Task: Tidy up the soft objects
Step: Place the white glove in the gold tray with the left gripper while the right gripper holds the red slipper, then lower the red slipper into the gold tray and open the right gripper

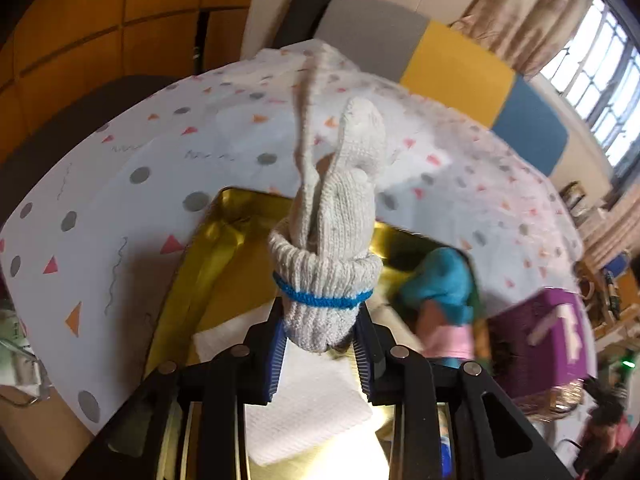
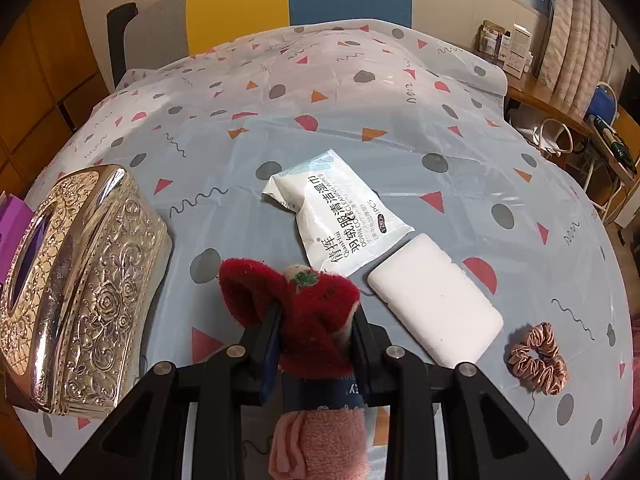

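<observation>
Pointing steeply down, the left gripper (image 1: 320,344) pinches a white knit glove (image 1: 332,240) over a gold box (image 1: 208,248); the right gripper (image 2: 316,332) clamps a red plush toy (image 2: 316,304) beside a wipes packet (image 2: 340,216).

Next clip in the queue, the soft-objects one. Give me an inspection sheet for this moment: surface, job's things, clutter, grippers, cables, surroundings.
Surface: patterned tablecloth over the table, wrinkled.
Job's things: knit glove with a blue cuff band; red plush toy; pink scrunchie, wipes packet and white sponge block lie on the cloth; gold box, open, holds folded white cloth.
Clutter: ornate metal tissue box; purple box.
Grippers: left gripper clamps the glove above the gold box; right gripper clamps the plush toy.
Cables: thin cord by the scrunchie, faint.
Surroundings: colour-block chairs, window, curtains.
</observation>
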The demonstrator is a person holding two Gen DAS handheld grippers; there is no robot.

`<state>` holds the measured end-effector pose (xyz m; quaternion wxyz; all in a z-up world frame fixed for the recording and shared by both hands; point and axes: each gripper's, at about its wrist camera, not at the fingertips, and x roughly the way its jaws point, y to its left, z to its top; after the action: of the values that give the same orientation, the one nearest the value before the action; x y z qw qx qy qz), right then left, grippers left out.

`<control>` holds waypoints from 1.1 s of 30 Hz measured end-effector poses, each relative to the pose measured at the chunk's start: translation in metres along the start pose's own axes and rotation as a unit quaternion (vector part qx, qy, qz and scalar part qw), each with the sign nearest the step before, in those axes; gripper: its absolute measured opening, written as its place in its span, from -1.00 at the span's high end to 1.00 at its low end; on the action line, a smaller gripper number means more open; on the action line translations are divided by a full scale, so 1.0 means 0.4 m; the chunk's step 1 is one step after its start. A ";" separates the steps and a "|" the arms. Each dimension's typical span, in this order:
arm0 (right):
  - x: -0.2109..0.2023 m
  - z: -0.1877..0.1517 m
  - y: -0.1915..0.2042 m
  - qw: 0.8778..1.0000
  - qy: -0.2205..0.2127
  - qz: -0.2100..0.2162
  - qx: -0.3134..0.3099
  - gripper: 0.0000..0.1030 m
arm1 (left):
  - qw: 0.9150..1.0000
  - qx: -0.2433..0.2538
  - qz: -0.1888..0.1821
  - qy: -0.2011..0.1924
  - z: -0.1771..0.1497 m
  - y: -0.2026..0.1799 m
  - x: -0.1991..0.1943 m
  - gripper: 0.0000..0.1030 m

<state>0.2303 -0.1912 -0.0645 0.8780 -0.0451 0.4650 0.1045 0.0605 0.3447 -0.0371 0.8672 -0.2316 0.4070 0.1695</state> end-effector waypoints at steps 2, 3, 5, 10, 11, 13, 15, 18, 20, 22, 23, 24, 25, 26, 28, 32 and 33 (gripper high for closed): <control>0.000 0.000 0.000 1.000 0.000 0.000 -0.001 0.42 | 1.000 -0.001 0.010 0.010 0.002 0.013 0.026 0.37; 0.001 0.001 -0.001 1.000 0.001 0.000 -0.002 0.42 | 1.000 -0.006 0.018 0.020 0.004 0.023 0.042 0.33; 0.002 0.001 -0.002 1.000 0.001 0.000 -0.002 0.42 | 0.999 -0.012 0.028 0.025 0.006 0.032 0.059 0.30; 0.006 0.002 0.000 1.000 0.002 -0.001 -0.005 0.41 | 0.998 0.006 0.060 -0.006 -0.007 0.008 0.012 0.07; 0.007 0.003 0.001 1.000 0.003 -0.002 -0.005 0.41 | 0.997 0.011 0.073 -0.018 -0.013 0.004 -0.002 0.06; 0.008 0.003 0.001 1.000 0.003 -0.002 -0.006 0.41 | 0.996 0.022 0.082 -0.037 -0.025 -0.003 -0.029 0.03; 0.008 0.003 0.001 1.000 0.003 -0.002 -0.006 0.41 | 0.995 0.031 0.075 -0.053 -0.052 -0.021 -0.061 -0.04; 0.008 0.004 0.003 1.000 0.003 -0.003 -0.008 0.41 | 0.993 0.056 0.063 -0.082 -0.093 -0.066 -0.109 -0.10; 0.008 0.004 0.003 1.000 0.003 -0.003 -0.008 0.41 | 0.992 0.068 0.053 -0.092 -0.114 -0.092 -0.130 -0.16; 0.008 0.004 0.004 1.000 0.002 -0.005 -0.009 0.41 | 0.992 0.074 0.043 -0.097 -0.131 -0.111 -0.149 -0.20; 0.008 0.004 0.005 1.000 0.002 -0.005 -0.010 0.41 | 0.991 0.078 0.037 -0.100 -0.141 -0.121 -0.158 -0.20; 0.007 0.004 0.006 1.000 0.002 -0.006 -0.011 0.41 | 0.991 0.082 0.035 -0.101 -0.145 -0.129 -0.165 -0.20; 0.008 0.004 0.006 1.000 0.002 -0.006 -0.012 0.41 | 0.990 0.089 0.034 -0.102 -0.151 -0.138 -0.172 -0.20; 0.008 0.003 0.006 1.000 0.002 -0.006 -0.013 0.41 | 0.989 0.095 0.033 -0.104 -0.156 -0.144 -0.179 -0.20; 0.010 0.003 0.006 1.000 0.003 -0.007 -0.014 0.41 | 0.988 0.107 0.030 -0.111 -0.167 -0.159 -0.193 -0.21; 0.010 0.003 0.009 1.000 0.004 -0.011 -0.014 0.41 | 0.985 0.127 0.026 -0.116 -0.185 -0.182 -0.211 -0.28; 0.010 0.004 0.009 1.000 0.005 -0.012 -0.013 0.41 | 0.984 0.133 0.021 -0.114 -0.189 -0.188 -0.212 -0.32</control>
<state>0.2330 -0.1866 -0.0669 0.8764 -0.0624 0.4671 0.0994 -0.0025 0.2320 0.0070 0.9272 -0.0846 0.3290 0.1577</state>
